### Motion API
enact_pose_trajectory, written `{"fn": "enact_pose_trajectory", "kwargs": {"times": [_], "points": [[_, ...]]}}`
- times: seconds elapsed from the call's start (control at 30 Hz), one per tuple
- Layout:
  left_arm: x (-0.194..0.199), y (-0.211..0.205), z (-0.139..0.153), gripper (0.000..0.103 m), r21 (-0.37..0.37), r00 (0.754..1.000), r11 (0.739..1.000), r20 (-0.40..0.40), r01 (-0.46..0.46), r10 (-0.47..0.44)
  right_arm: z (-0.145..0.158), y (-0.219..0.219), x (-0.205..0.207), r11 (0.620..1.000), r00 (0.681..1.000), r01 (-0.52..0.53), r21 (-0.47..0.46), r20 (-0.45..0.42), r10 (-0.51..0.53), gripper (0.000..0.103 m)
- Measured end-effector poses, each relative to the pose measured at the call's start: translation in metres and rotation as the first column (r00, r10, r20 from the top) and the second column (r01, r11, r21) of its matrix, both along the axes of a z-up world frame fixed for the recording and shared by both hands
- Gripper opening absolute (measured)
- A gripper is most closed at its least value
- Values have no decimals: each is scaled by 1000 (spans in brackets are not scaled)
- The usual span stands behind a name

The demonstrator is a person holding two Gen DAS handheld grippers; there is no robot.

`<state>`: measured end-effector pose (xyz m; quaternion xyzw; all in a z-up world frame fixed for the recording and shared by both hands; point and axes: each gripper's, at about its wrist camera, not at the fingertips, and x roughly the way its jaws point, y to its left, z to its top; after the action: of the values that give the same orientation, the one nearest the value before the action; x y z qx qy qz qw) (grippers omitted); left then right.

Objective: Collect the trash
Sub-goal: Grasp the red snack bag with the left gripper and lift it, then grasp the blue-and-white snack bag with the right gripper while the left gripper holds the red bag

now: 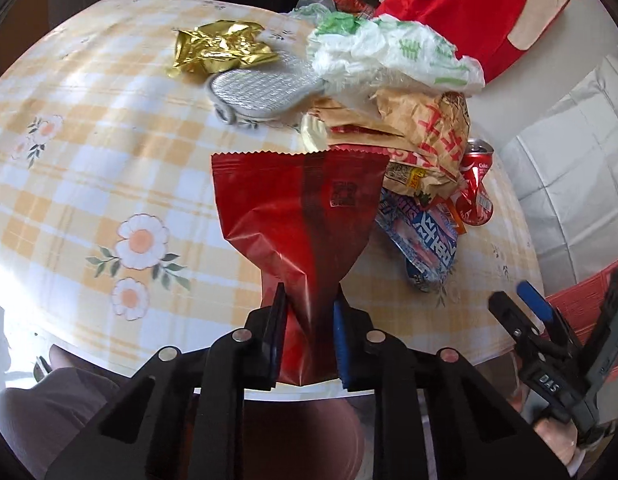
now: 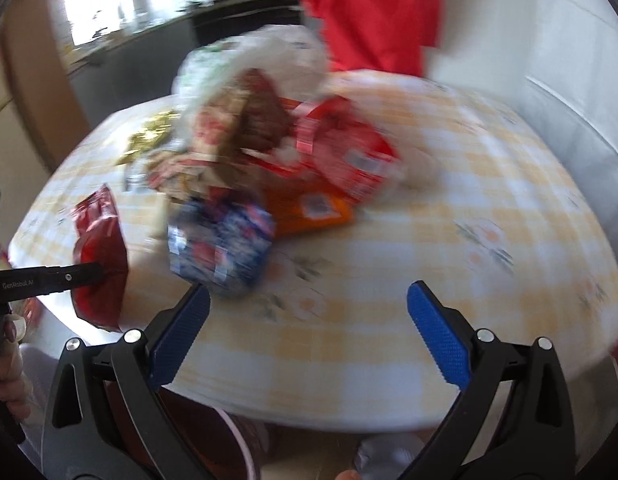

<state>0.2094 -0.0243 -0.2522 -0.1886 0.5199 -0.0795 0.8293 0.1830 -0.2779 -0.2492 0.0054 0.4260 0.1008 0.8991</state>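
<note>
My left gripper (image 1: 309, 300) is shut on a red snack wrapper (image 1: 301, 208) and holds it above the near edge of the round table (image 1: 69, 152). The wrapper also shows in the right wrist view (image 2: 99, 248), held by the left gripper (image 2: 103, 272). My right gripper (image 2: 309, 300) is open and empty over the table's near edge; it shows in the left wrist view (image 1: 521, 300) at the right. A trash pile lies beyond: blue-white wrapper (image 1: 429, 244) (image 2: 221, 240), crushed red can (image 1: 475, 188), brown paper bag (image 1: 429, 132), white plastic bag (image 1: 389, 52), gold foil (image 1: 221, 48).
A grey mesh object (image 1: 261, 92) lies by the gold foil. An orange packet (image 2: 309, 208) and a red-white packet (image 2: 349, 160) lie in the pile. Red cloth (image 1: 469, 8) hangs behind the table. The right wrist view is motion-blurred.
</note>
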Motion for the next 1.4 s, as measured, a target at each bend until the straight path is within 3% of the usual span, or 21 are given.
{"fn": "enact_pose_trajectory", "kwargs": {"times": [0.2, 0.5, 0.57, 0.63, 0.97, 1.0, 1.1, 1.3, 1.4], "points": [[-12, 23, 4, 17, -4, 999, 1000, 31, -26, 26, -19, 47, 35, 977, 982, -189, -97, -33, 186, 97], [-24, 39, 8, 17, -13, 997, 1000, 75, -13, 14, -32, 75, 73, 936, 958, -282, -211, -108, 264, 97], [-25, 41, 6, 17, -21, 997, 1000, 73, -17, 18, -31, 77, 75, 937, 957, -284, -205, -127, 262, 95], [-27, 44, 6, 17, -28, 997, 999, 75, -19, 21, -31, 80, 69, 942, 956, -285, -179, -127, 265, 87], [-44, 40, 14, 17, -31, 995, 999, 101, 10, -7, -10, 64, 23, 978, 973, -206, -17, -106, 203, 86], [-46, 39, 14, 17, -32, 995, 999, 102, 12, -9, -9, 63, 18, 981, 975, -196, -1, -104, 195, 80], [-55, 38, 17, 17, -32, 994, 999, 106, 18, -15, -11, 61, 6, 985, 979, -165, 45, -112, 170, 80], [-71, 38, 22, 17, -27, 993, 999, 113, 22, -18, -19, 63, -7, 991, 984, -125, 49, -124, 131, 80], [-76, 37, 24, 17, -28, 993, 999, 114, 21, -17, -17, 72, -11, 990, 987, -128, -63, -102, 122, 81]]}}
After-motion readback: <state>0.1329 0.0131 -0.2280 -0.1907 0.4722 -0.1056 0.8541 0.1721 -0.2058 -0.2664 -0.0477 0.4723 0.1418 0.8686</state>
